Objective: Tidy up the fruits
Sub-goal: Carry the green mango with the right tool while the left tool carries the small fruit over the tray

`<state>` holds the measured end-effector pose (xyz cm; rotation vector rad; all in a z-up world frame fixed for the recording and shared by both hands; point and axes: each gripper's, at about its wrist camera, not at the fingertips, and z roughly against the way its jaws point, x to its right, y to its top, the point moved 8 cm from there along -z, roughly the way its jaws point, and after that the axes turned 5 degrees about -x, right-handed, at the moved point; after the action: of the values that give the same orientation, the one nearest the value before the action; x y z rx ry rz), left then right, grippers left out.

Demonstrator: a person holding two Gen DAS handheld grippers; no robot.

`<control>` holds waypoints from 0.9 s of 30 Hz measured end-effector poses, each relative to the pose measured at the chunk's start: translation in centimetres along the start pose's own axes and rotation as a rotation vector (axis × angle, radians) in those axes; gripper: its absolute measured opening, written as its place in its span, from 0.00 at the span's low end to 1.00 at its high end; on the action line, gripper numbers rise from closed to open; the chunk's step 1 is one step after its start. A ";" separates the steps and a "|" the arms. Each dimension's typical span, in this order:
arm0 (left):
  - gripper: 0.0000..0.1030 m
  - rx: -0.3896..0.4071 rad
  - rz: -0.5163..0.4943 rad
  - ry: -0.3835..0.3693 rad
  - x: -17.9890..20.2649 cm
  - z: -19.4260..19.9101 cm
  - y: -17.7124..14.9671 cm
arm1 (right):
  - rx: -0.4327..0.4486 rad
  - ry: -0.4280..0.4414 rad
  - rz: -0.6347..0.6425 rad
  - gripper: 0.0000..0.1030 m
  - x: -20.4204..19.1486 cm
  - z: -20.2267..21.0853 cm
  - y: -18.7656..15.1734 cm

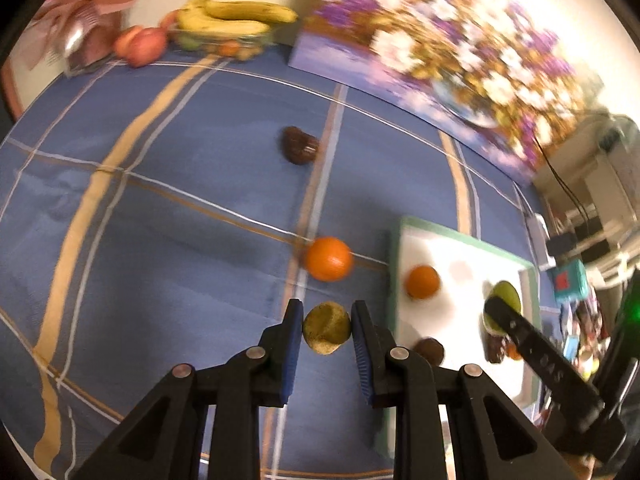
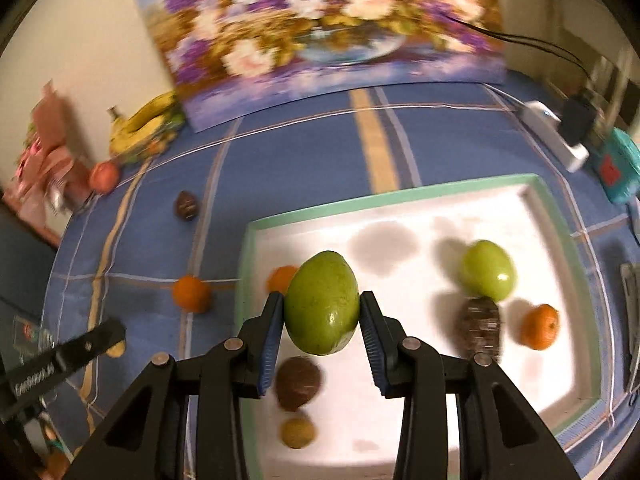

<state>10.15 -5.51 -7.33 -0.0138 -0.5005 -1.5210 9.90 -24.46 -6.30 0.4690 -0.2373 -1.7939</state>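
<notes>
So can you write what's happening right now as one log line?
left gripper: shut on brown fruit above cloth | right gripper: shut on mango over tray | orange on cloth

Left gripper (image 1: pixel 326 330) and right gripper (image 2: pixel 322 316), jaws each clamped on fruit

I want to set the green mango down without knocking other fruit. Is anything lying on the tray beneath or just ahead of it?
Yes. The right gripper holds the green mango over the tray, near its left edge. A brown fruit and a small tan fruit lie below it, and an orange sits just behind. The middle of the tray looks bare.
</notes>
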 end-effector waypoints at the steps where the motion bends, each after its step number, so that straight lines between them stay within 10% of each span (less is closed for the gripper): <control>1: 0.25 -0.003 -0.022 0.001 0.5 -0.1 -0.2 | 0.002 -0.005 -0.013 0.39 0.8 0.2 0.0; 27: 0.26 -0.070 -0.320 -0.005 9.3 -7.0 -0.7 | -0.066 -0.083 -0.057 0.39 5.1 -2.7 1.0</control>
<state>11.29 -16.57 -10.88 0.0087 -0.4692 -1.8514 10.84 -29.44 -9.29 0.3587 -0.2237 -1.8732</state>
